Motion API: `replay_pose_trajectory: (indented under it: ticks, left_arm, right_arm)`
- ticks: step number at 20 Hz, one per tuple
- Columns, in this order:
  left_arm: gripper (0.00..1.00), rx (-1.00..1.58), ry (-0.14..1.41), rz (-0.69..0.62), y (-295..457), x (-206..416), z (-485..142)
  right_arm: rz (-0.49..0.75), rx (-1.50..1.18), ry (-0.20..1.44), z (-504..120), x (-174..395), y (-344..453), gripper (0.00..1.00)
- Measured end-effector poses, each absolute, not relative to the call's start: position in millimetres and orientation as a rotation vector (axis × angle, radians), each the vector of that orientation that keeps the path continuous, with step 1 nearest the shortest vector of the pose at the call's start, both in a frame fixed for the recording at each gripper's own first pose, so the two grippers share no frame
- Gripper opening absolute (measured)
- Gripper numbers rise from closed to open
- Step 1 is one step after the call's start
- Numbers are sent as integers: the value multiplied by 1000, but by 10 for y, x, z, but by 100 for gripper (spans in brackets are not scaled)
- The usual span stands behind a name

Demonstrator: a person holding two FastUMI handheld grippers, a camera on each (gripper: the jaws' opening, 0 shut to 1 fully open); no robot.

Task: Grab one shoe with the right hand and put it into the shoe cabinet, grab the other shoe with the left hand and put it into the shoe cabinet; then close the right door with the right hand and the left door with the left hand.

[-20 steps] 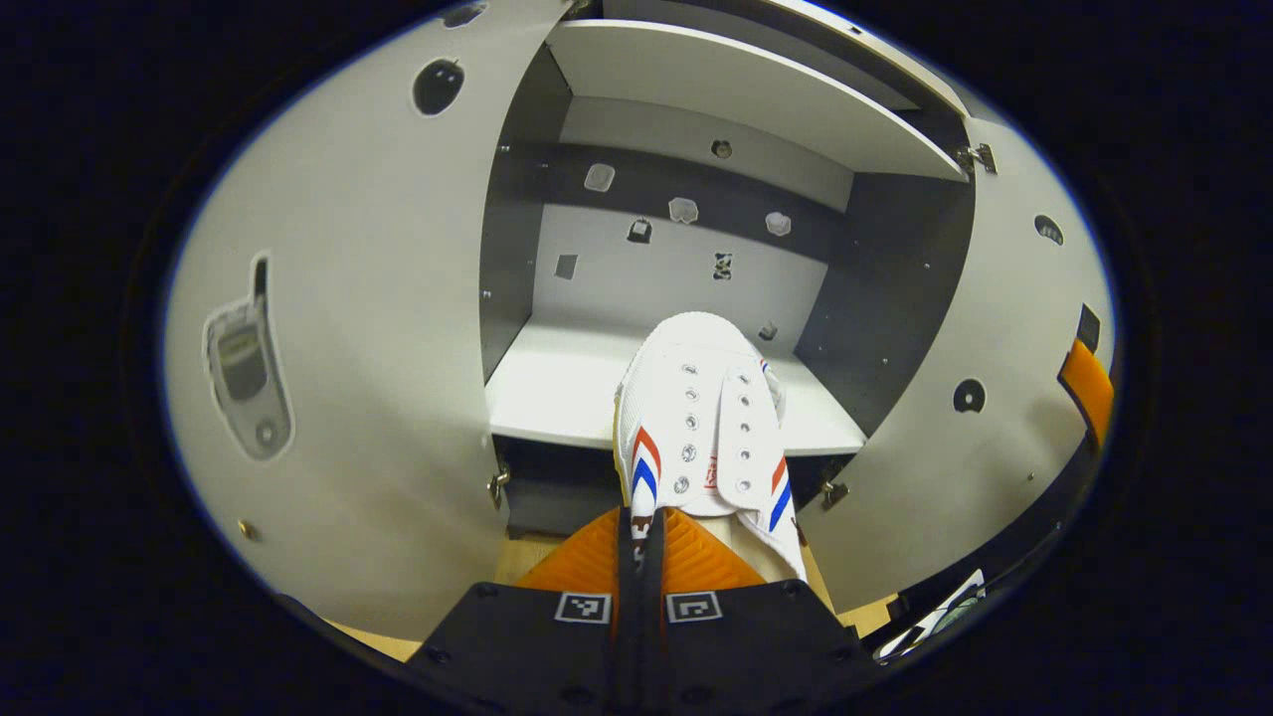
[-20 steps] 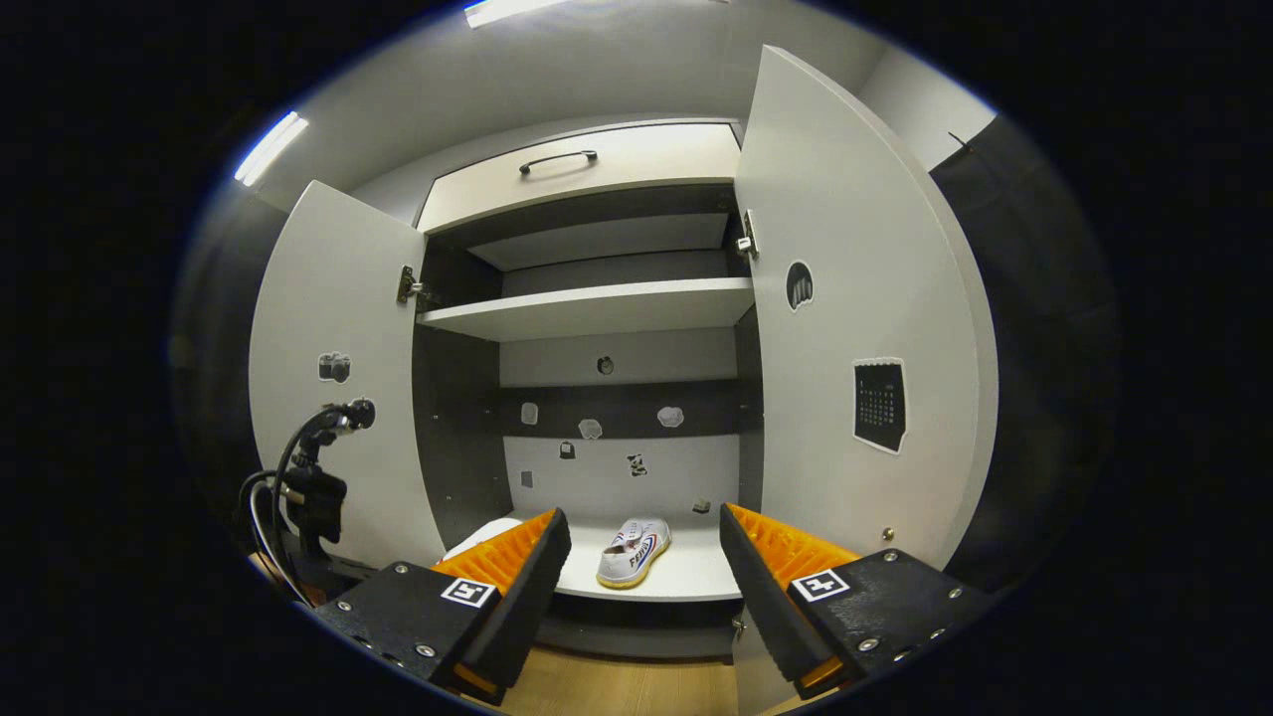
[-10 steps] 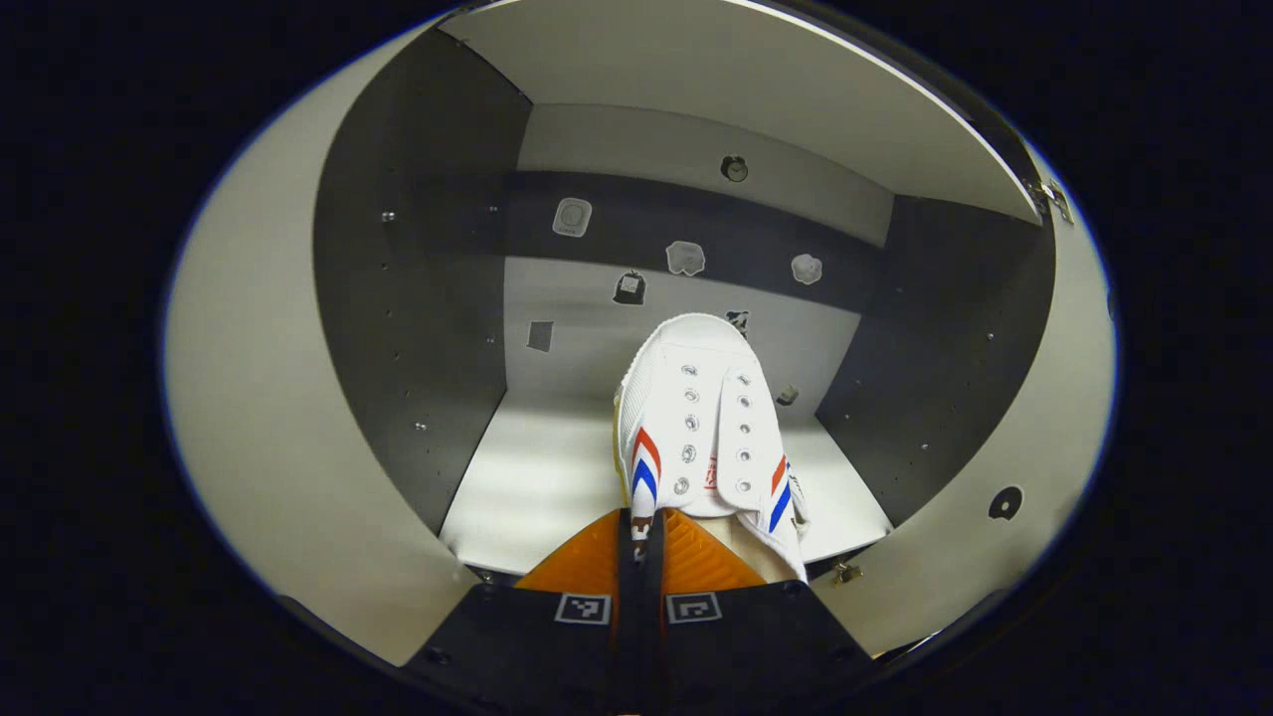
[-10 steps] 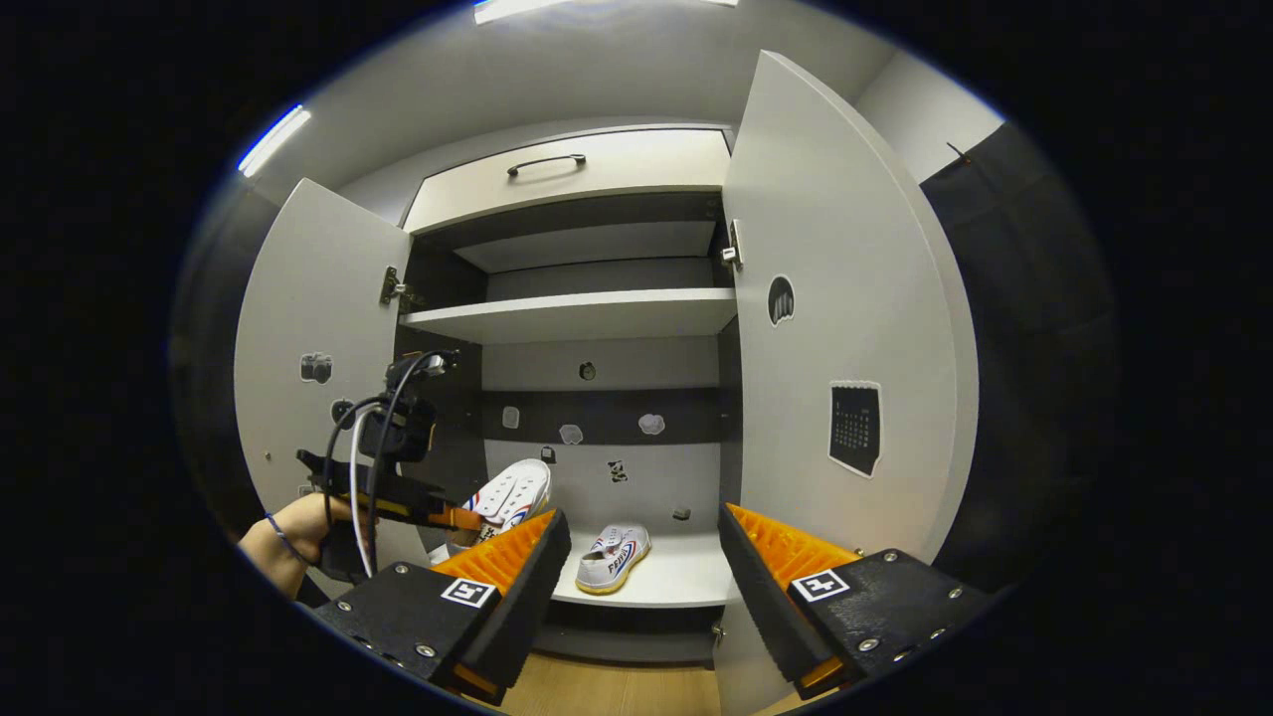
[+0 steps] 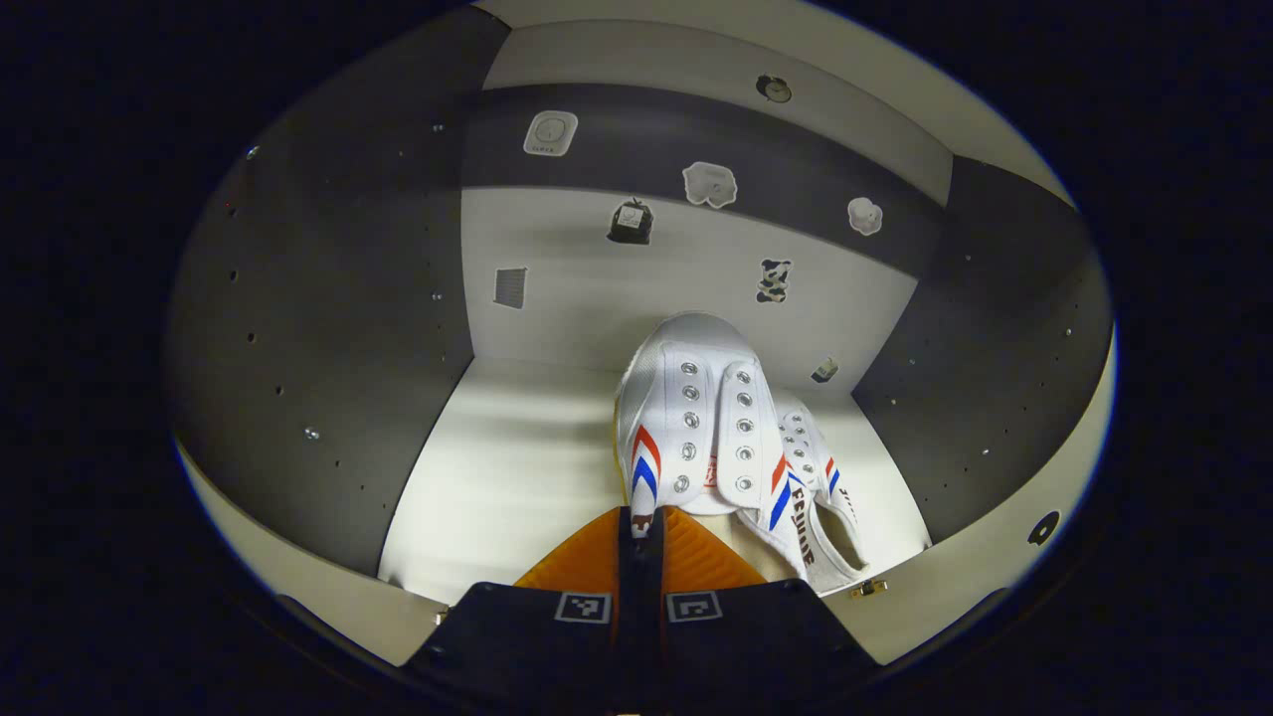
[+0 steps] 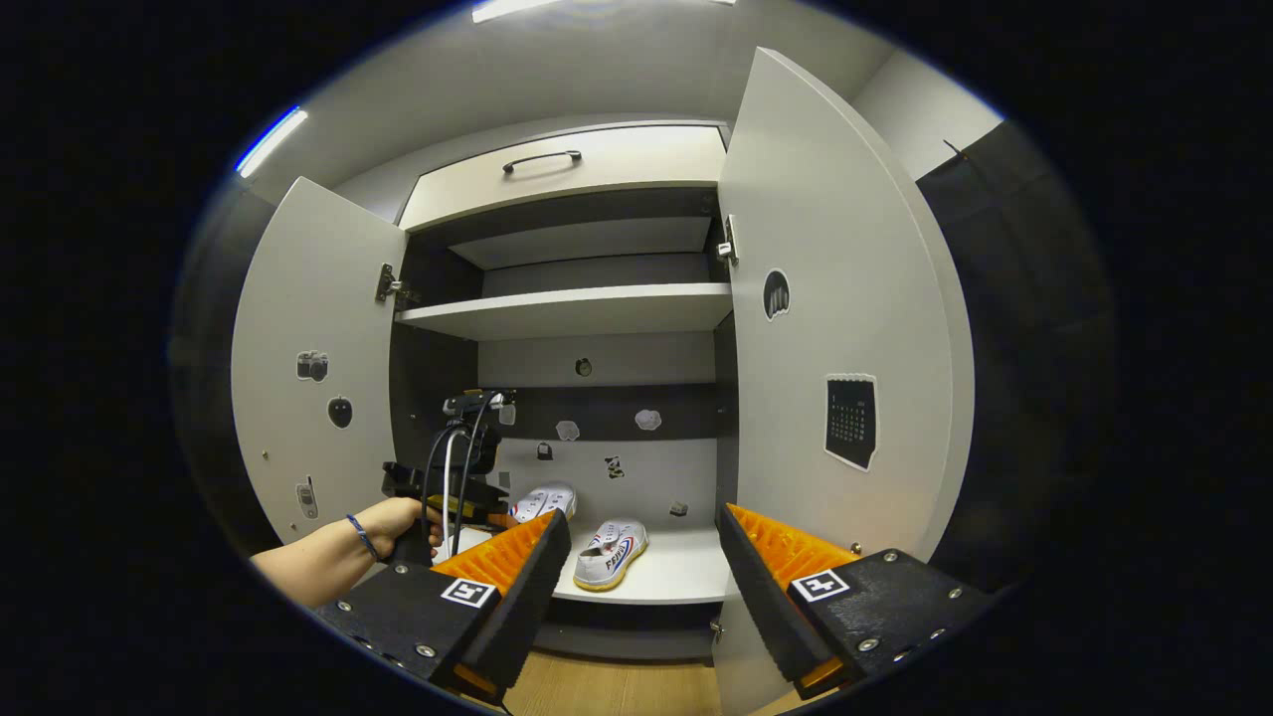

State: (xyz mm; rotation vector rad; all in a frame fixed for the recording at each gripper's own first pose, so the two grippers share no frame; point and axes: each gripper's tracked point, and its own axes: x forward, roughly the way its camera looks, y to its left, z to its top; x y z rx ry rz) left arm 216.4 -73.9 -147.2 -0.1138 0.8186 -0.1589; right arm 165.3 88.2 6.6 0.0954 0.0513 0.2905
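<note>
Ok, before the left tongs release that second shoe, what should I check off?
1. Left tongs clamped on the white canvas shoe with red and blue stripes: ok.
2. Held shoe inside the grey shoe cabinet, over its white bottom shelf: ok.
3. Held shoe resting on the shelf: cannot tell.
4. Other white striped shoe already on the shelf: ok.
5. Right tongs open and holding nothing: ok.
6. Both white cabinet doors shut: not ok, they stand open.

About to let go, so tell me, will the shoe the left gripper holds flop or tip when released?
The held shoe looks like soft canvas, so probably light and floppy. Pinched at its heel by the left hand-held gripper, its flat sole should settle without rolling.
</note>
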Motion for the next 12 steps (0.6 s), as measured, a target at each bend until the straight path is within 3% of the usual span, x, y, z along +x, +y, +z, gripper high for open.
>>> replay_pose_trajectory:
  ticks: [12]
  left_arm:
    - [7,-131,920,-109,-763,2105,-1676]
  right_arm:
    - [294,85,57,33,1486,792,92]
